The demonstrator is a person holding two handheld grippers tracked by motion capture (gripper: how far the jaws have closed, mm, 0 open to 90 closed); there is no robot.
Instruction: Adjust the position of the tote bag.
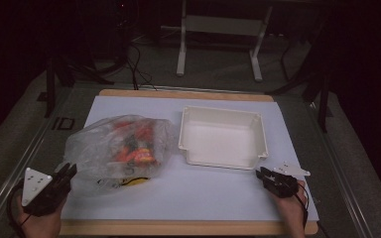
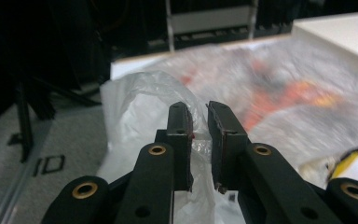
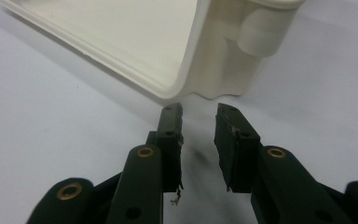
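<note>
Lying toward the left edge of the tabletop: a crumpled clear plastic bag of red and orange items, long axis running from the near-left corner toward the white tray at centre-right, and nearest by far to the left tongs, right at its near-left end. Left tongs narrowed to a slim gap with a fold of the bag's film caught between the pads, apparently pinched though not pressed flat. Right tongs well apart from the bag, part-open and empty, aimed at the tray's near-right corner without touching.
</note>
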